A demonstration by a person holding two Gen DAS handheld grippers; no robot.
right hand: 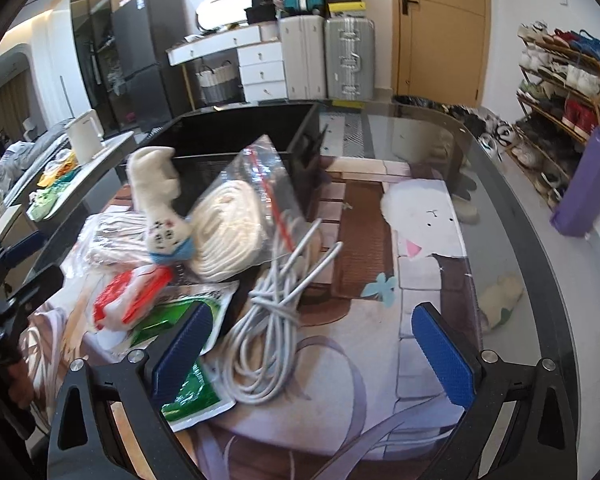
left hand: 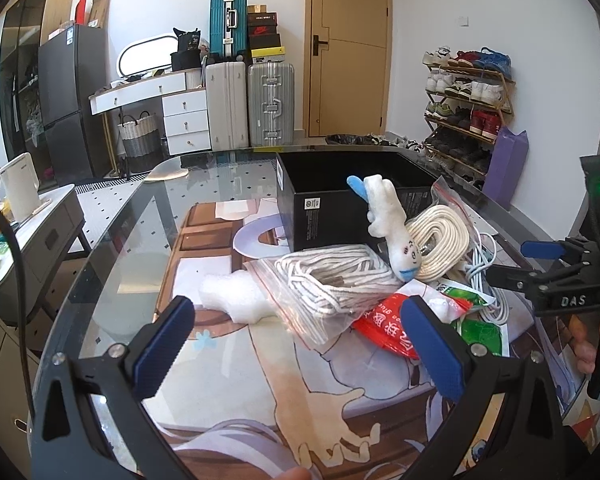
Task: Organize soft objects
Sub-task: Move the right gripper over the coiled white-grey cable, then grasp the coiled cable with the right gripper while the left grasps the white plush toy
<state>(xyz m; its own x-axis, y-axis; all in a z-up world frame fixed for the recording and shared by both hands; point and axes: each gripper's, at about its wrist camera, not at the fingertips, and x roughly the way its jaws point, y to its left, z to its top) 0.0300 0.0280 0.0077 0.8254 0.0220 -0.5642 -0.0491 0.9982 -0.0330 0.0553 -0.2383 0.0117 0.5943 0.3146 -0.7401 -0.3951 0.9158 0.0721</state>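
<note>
— Tongs? 
— Left gripper (left hand: pixel 296 344) and right gripper (right hand: pixel 312 344) are held apart, ribbed blue pads empty.

— Soft items? 
— Grey cable (right hand: pixel 268 332) is coiled between the right fingers; bagged rope (left hand: pixel 332 284) and fuzzy plush toy (left hand: pixel 392 224) are heaped beyond, against the rigid black box (left hand: pixel 320 204).

Black-framed left hand-held gripper (left hand: pixel 296 344), ribbed blue pads (left hand: pixel 162 350), silver screws, right hand-held gripper (right hand: pixel 314 350) alike, "DAS" marking
</note>
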